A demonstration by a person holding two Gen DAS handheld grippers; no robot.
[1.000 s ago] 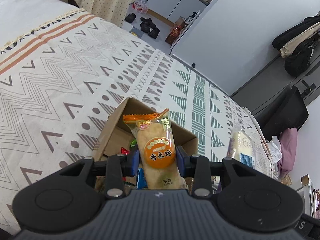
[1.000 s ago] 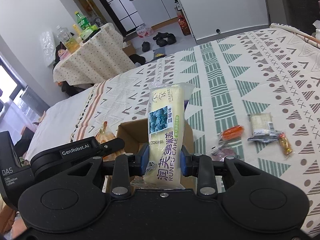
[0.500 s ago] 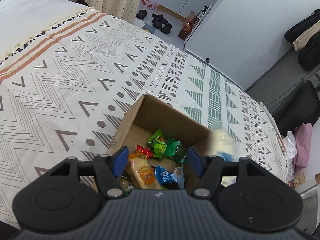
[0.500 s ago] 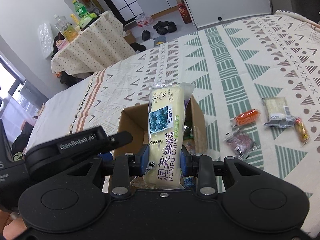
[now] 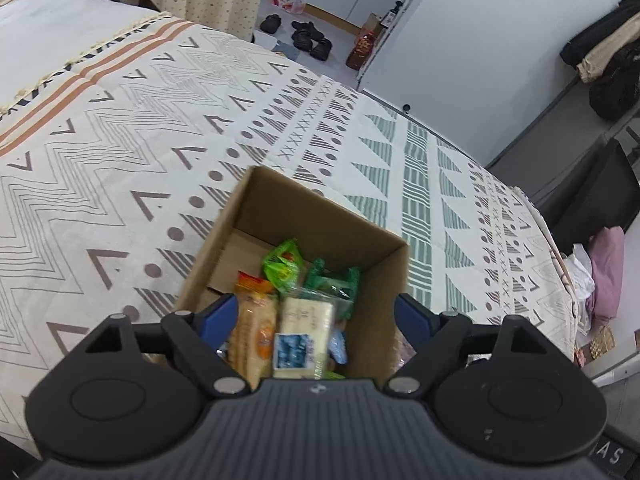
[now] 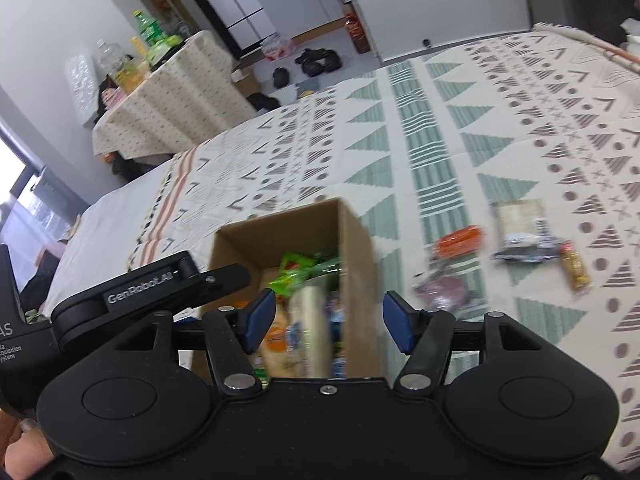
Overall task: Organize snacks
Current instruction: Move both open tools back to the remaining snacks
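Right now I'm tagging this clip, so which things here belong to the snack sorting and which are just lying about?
Job:
box
rice cracker
blueberry cake
green packs
loose snacks on the bedspread: orange, purple, white, gold

Lying about:
shoes
bottles
hanging clothes

We found the cardboard box (image 5: pixel 308 208) open-topped, its far half of floor bare; snack packets (image 5: pixel 298 312) crowded the near half. Beside it, loose snacks (image 6: pixel 520 236) cluttered the patterned bedspread (image 6: pixel 436 148) to the right, while the bedspread beyond lay unobstructed.
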